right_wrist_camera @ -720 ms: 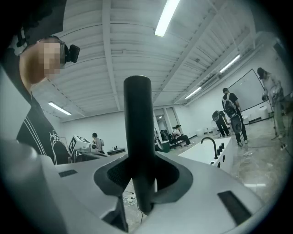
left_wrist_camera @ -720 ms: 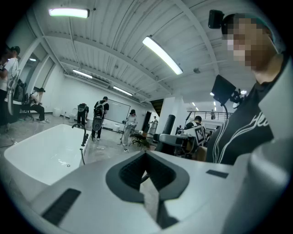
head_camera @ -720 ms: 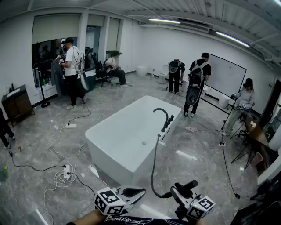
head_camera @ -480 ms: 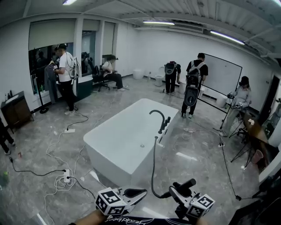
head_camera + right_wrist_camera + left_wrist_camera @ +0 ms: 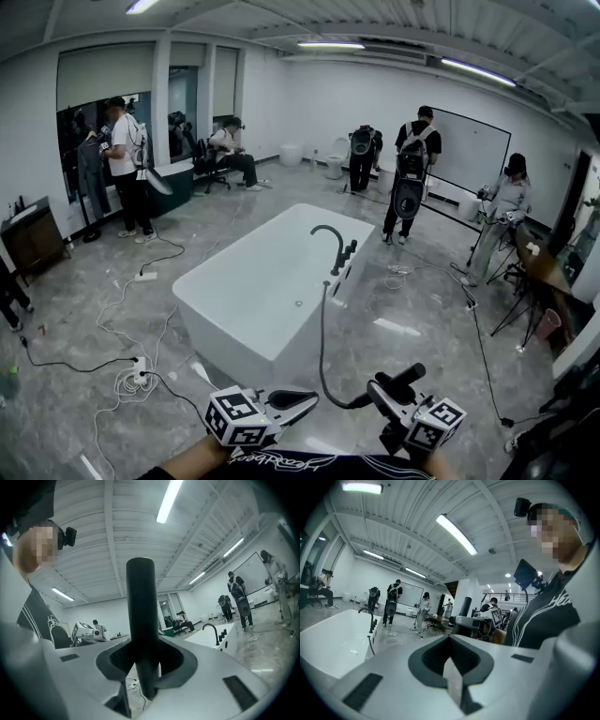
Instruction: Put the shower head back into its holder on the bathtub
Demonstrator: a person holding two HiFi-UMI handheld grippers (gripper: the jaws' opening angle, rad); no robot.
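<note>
The white bathtub (image 5: 253,281) stands in the middle of the room, with a black curved faucet (image 5: 328,236) and black fittings (image 5: 347,255) on its right rim. A black hose (image 5: 322,347) runs from that rim down to the black shower head (image 5: 403,377). My right gripper (image 5: 382,401) is shut on the shower head's handle, well short of the tub. In the right gripper view the handle (image 5: 140,606) stands upright between the jaws of the right gripper (image 5: 143,667). My left gripper (image 5: 302,400) is shut and empty; its closed tips (image 5: 452,667) point toward the tub (image 5: 333,634).
Cables and a power strip (image 5: 141,367) lie on the marble floor left of the tub. Several people stand round the room, the nearest (image 5: 412,173) behind the tub. A tripod (image 5: 525,309) and a table stand at the right, a dark cabinet (image 5: 33,239) at the left.
The tub has drifted slightly left in the head view and both grippers sit a little lower. The right gripper still holds the shower head; the left stays shut.
</note>
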